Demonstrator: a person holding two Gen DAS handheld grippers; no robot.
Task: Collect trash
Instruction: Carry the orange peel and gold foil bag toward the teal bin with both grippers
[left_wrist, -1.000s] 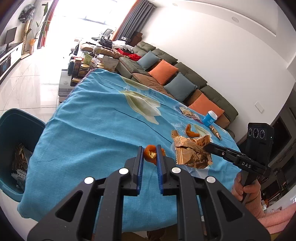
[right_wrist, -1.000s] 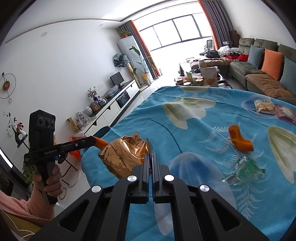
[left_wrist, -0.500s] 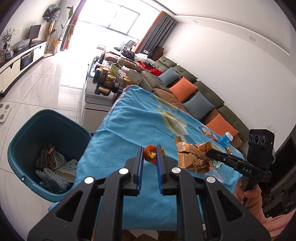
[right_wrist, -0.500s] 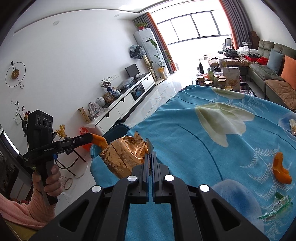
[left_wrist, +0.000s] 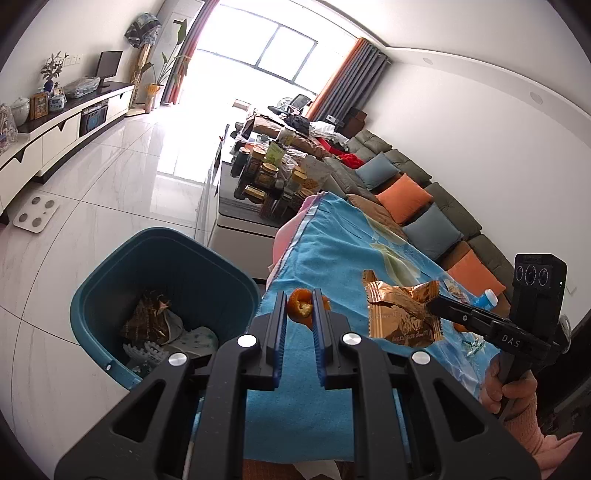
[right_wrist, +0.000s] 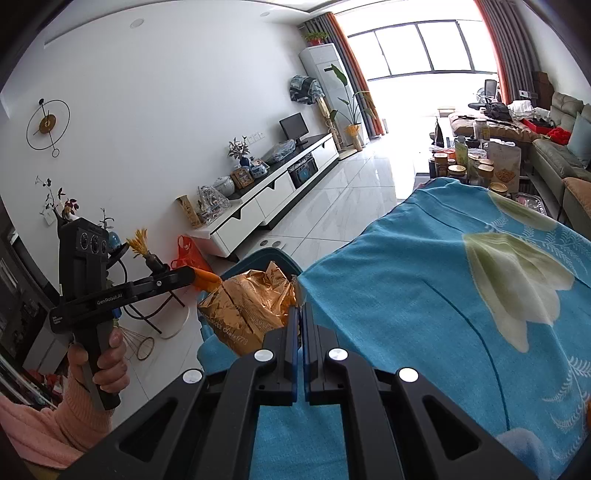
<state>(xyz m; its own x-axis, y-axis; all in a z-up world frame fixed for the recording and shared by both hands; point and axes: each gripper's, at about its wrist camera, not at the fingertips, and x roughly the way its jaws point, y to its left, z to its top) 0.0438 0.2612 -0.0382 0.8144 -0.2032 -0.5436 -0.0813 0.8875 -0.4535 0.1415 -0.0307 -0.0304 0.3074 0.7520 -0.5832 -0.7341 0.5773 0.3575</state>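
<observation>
Right wrist view: "GenRobot.AI" left gripper (right_wrist: 207, 277) pinches orange peel (right_wrist: 206, 279); right gripper (right_wrist: 300, 314) clamps gold wrapper (right_wrist: 247, 308).

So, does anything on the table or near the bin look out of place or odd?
Little stands out. A small clear wrapper still lies on the blue tablecloth, which hangs crooked over a pink layer at the far corner. The teal bin stands upright with trash inside; nothing has spilled on the floor.
</observation>
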